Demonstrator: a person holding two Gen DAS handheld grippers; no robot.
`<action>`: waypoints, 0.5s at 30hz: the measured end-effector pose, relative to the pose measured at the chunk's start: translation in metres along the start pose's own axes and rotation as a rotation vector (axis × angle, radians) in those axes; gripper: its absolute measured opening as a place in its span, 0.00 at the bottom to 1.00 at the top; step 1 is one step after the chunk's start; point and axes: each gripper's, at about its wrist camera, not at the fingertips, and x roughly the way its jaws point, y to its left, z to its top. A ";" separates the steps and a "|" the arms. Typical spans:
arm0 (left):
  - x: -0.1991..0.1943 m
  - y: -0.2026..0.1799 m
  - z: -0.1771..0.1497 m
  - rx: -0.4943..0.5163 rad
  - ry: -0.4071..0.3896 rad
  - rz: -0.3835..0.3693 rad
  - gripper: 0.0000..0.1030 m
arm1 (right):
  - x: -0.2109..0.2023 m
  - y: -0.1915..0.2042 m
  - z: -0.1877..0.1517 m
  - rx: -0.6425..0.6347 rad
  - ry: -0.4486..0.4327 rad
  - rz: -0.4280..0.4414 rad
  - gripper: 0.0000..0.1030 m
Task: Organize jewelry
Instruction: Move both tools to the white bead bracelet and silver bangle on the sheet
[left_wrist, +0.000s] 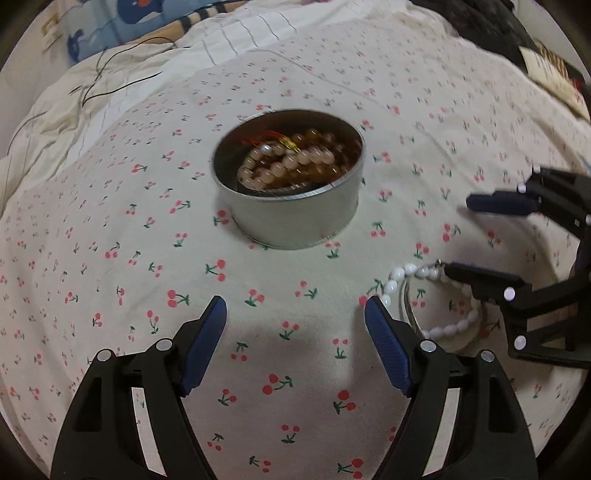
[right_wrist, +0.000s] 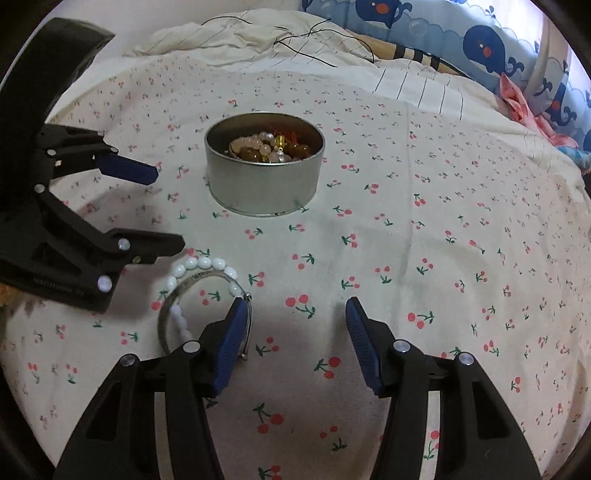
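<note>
white bead bracelet (right_wrist: 201, 264) beside bead-filled tin (right_wrist: 264, 184) — apart.

Indoor light was dim and warm, slightly yellow. Soft shadows pooled on the cherry-print sheet (left_wrist: 295, 229) just ahead of both cameras. The tin (left_wrist: 291, 218) looked smeared by motion blur in the left wrist view, sharper in the right. Heavy fisheye bending and dark vignette ringed every edge; no harsh glare.
</note>
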 end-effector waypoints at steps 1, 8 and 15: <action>0.001 -0.002 0.000 0.008 0.005 0.002 0.72 | 0.000 0.001 0.000 -0.006 0.000 -0.003 0.53; 0.006 -0.015 -0.003 0.059 0.010 0.020 0.74 | 0.000 0.009 -0.002 -0.055 -0.012 -0.078 0.60; -0.001 -0.011 -0.001 0.042 -0.021 -0.030 0.74 | -0.001 0.008 -0.001 -0.052 -0.013 -0.080 0.62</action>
